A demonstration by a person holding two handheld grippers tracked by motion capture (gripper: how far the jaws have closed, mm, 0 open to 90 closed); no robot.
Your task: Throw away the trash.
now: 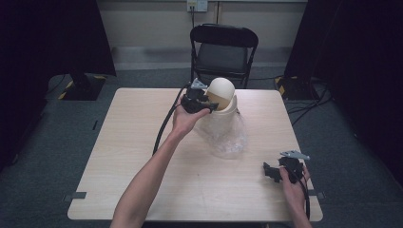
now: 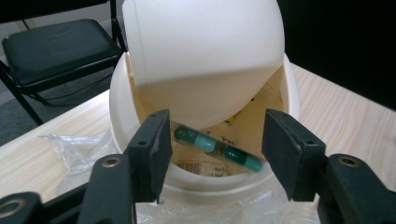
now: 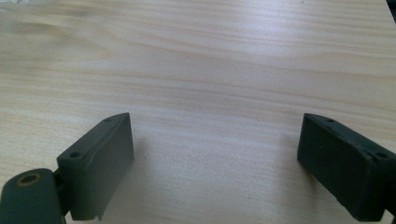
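Bin point(image 1: 223, 102), cream with a swing lid point(image 2: 205, 51), stood at the far side of the table point(image 1: 142, 156), lid tipped inward. Left gripper point(image 2: 215, 154) sat right at its mouth, jaws spread, holding nothing. Just beyond and between those jaws lay a green capsule point(image 2: 217, 149), blurred, apparently dropping into the opening. If the lid swung back, it could catch the capsule or knock it out. Right gripper point(image 3: 215, 163) hovered spread over bare wood, well away.

black chair point(image 1: 223, 50), grey floor point(image 1: 47, 137)
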